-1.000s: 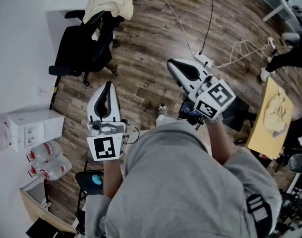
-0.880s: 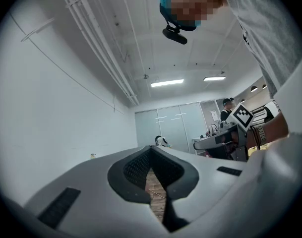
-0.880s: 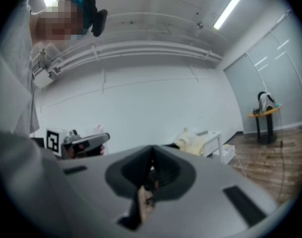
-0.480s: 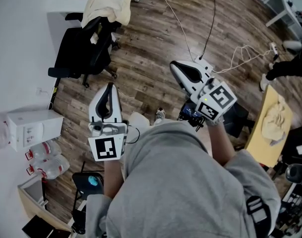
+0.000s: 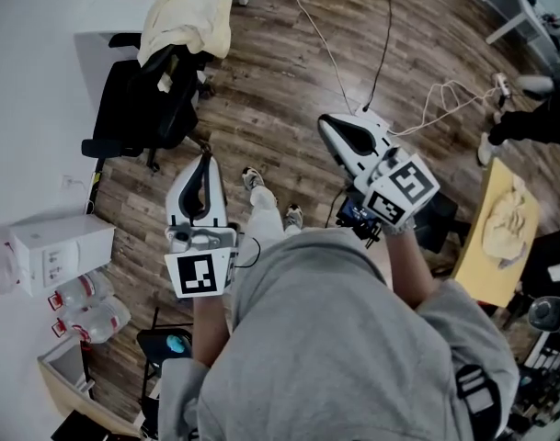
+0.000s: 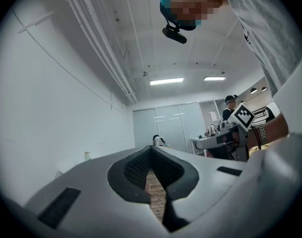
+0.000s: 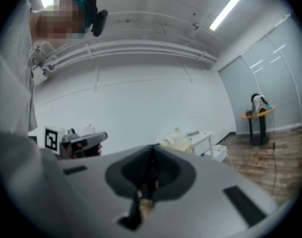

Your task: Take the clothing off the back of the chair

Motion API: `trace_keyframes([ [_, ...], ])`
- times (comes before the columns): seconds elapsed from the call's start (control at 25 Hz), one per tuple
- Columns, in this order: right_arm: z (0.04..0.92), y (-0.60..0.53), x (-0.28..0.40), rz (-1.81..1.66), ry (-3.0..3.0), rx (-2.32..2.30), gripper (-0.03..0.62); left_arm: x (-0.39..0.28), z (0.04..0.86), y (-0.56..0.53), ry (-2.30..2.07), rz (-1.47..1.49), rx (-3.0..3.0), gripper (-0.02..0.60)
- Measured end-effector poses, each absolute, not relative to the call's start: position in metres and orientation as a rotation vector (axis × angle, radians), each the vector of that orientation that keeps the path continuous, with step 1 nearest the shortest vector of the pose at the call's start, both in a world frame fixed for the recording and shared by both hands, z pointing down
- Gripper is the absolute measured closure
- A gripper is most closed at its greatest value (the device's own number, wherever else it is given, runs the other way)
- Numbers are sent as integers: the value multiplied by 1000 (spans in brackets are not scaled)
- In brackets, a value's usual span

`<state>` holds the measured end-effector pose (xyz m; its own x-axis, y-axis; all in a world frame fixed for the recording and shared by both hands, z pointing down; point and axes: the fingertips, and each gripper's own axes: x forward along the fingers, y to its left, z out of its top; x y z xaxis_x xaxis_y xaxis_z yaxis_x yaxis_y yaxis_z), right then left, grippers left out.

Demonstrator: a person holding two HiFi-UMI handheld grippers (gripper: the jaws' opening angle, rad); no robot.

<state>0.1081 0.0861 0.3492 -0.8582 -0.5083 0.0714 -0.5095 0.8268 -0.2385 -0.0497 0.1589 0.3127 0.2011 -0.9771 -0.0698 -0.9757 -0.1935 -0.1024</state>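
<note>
Clothing: a pale cream garment (image 5: 183,21) lies heaped over the back of the chair, with one fold hanging toward the seat; nothing touches it
Chair: a black office chair (image 5: 137,99) on castors stands on the wooden floor (image 5: 270,81) close against a white table (image 5: 109,12), at the upper left of the head view
Left claw (image 5: 203,162): held level ahead of the person, jaws together with nothing between them, well apart from the chair
Right claw (image 5: 329,127): held level, jaws closed and empty, farther from the chair than the left
Stage: approach, by judgement; no grasp has begun and the garment is out of reach
Surroundings: loose cables (image 5: 390,72) trail across the floor to the right of the path
Risk one: a claw that arrives closed would push the cloth off the far side instead of pinching it
Risk two: a sideways pull could roll or swivel the chair on its castors
Risk three: the hanging fold could catch on the backrest or an armrest and drag
Risk four: the cables could snag a foot
</note>
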Motion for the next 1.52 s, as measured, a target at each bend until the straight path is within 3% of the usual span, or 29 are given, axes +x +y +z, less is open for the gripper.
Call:
trace_keyframes([
  [0.76, 350, -16, 87, 404, -2942, 897, 560, -83, 308, 51, 1895, 4, -2350, 548],
  [1.52, 338, -125, 5, 383, -2937, 975, 560, -170, 303, -60, 1823, 32, -2397, 548],
])
